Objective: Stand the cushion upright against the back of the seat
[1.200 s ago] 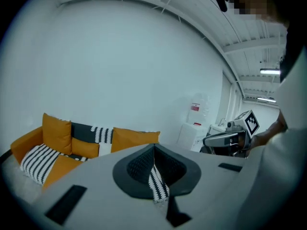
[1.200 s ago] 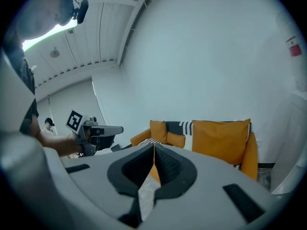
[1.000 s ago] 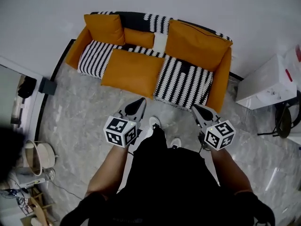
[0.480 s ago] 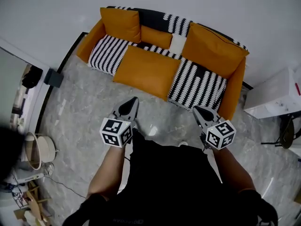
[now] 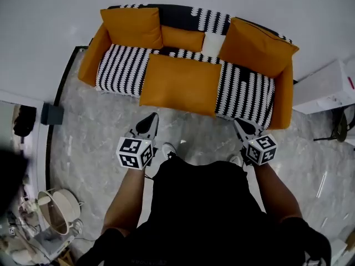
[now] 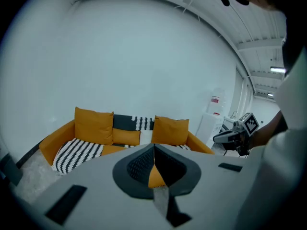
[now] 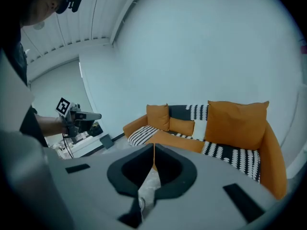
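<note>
A large orange cushion (image 5: 180,85) lies flat on the striped seat of the orange sofa (image 5: 89,60), in the middle, reaching the seat's front edge. My left gripper (image 5: 150,122) hovers over the floor just in front of the cushion's left corner, shut and empty. My right gripper (image 5: 244,127) hangs before the sofa's right end, also shut and empty. In the left gripper view the shut gripper (image 6: 154,147) points at the sofa, with the flat cushion (image 6: 120,149) ahead. In the right gripper view the gripper (image 7: 153,147) points at the same cushion (image 7: 180,142).
Three orange cushions stand against the sofa back: one left (image 5: 131,27), a small one (image 5: 183,37) in the middle, a big one (image 5: 256,46) at the right. A white cabinet (image 5: 327,87) stands right of the sofa. A dark box (image 5: 54,114) and a round basket (image 5: 58,204) sit left.
Both grippers have moved forward and a little down toward the sofa's front edge, and the person has stepped closer. The jaws have stayed shut; the cushion has not moved.
</note>
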Action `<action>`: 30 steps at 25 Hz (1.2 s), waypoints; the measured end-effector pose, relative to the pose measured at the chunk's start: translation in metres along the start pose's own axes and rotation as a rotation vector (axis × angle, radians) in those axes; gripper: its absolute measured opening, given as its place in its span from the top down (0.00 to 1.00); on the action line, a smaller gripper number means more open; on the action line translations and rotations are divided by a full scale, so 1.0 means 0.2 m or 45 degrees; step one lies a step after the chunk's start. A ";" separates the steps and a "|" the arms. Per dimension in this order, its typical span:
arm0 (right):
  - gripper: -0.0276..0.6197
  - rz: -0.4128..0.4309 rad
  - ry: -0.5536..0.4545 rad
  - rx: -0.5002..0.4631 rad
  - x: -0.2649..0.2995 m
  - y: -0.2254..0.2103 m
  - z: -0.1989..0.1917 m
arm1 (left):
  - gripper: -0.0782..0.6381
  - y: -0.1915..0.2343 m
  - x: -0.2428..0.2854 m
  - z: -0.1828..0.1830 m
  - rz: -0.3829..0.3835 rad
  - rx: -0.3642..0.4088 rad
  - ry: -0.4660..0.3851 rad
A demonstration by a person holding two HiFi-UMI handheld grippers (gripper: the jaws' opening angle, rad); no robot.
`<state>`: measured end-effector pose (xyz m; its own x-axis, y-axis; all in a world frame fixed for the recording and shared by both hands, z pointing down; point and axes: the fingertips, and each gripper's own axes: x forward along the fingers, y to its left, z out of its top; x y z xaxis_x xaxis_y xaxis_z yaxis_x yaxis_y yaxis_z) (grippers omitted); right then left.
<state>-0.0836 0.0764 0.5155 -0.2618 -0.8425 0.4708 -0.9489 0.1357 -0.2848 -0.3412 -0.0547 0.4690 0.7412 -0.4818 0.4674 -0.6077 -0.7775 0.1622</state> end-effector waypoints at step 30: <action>0.79 -0.462 0.628 0.296 0.95 -0.34 -0.96 | 0.85 1.35 0.55 -1.13 0.150 -0.169 0.611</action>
<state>-0.1025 0.0077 0.7847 -0.0342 -0.4683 0.8829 -0.9439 -0.2753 -0.1826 -0.4890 -0.2261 0.7614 0.4700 -0.2988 0.8305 -0.7332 -0.6561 0.1788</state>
